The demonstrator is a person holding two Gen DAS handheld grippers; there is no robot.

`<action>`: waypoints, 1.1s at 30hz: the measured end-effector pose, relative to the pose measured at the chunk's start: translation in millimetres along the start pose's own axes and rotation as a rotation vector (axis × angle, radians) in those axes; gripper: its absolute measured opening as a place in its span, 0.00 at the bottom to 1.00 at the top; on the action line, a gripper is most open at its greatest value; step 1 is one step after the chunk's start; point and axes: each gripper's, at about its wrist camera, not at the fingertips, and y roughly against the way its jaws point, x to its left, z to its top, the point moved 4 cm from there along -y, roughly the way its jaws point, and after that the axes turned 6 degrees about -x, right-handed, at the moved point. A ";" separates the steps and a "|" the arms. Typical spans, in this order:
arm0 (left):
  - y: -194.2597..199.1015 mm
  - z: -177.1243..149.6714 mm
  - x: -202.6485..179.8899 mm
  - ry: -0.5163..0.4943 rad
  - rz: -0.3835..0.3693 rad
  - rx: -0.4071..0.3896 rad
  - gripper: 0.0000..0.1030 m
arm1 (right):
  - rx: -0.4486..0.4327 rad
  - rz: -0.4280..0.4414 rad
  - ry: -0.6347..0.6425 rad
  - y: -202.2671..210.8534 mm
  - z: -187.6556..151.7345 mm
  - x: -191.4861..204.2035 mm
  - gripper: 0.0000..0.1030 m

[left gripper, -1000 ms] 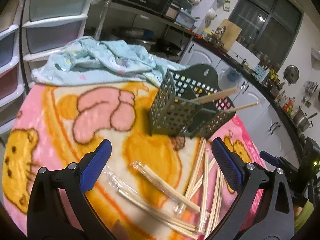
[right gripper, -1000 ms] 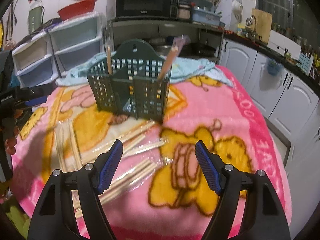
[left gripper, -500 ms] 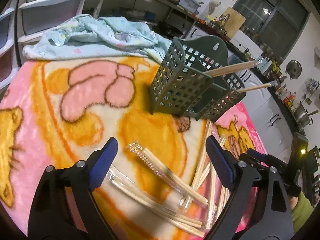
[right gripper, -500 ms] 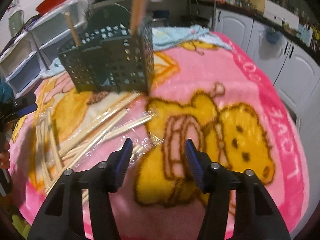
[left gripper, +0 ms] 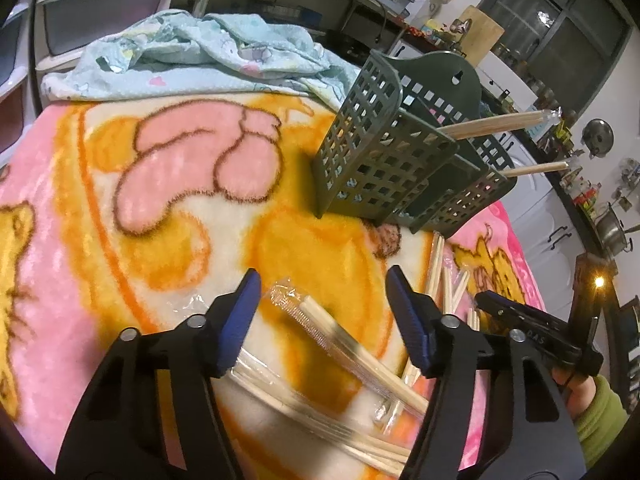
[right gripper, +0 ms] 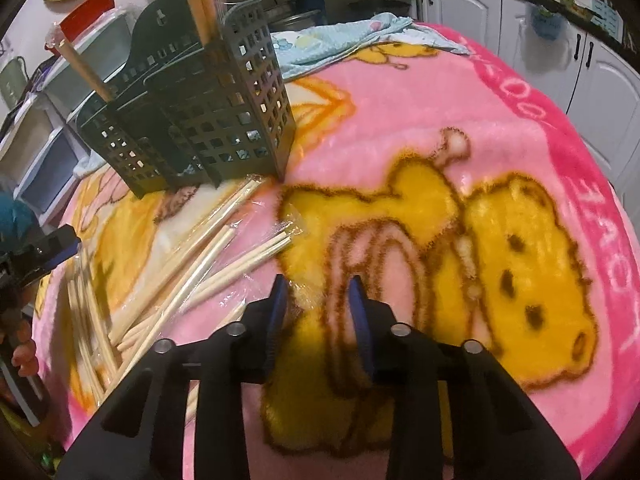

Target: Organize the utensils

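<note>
Kitchen cabinets and drawer units ringed a tabletop under a pink cartoon blanket (right gripper: 520, 128). Left gripper (left gripper: 322, 300) was half spread and closing, one wrapped chopstick pair (left gripper: 360, 344) lying between its blue pads, pads not yet pressing; nothing held. Right gripper (right gripper: 318, 300) was narrow and closing over bare blanket, with only crinkled wrapper film (right gripper: 304, 296) at its left pad; empty as far as visible. Loose wrapped chopsticks (right gripper: 208, 264) lay fanned toward the near edge, well short of the green slotted holder (right gripper: 208, 120) standing mid-table. The holder already carried a few upright sticks (left gripper: 496, 124). Judgement: pickup step. To do it well, centre the pair between the pads, close squarely across both sticks, not the slippery film, then lift level so neither slides out.
</note>
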 end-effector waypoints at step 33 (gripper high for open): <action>24.5 19.6 -9.6 -0.003 -0.081 -0.067 0.03 | -0.211 0.018 0.104 75.0 23.1 19.6 0.01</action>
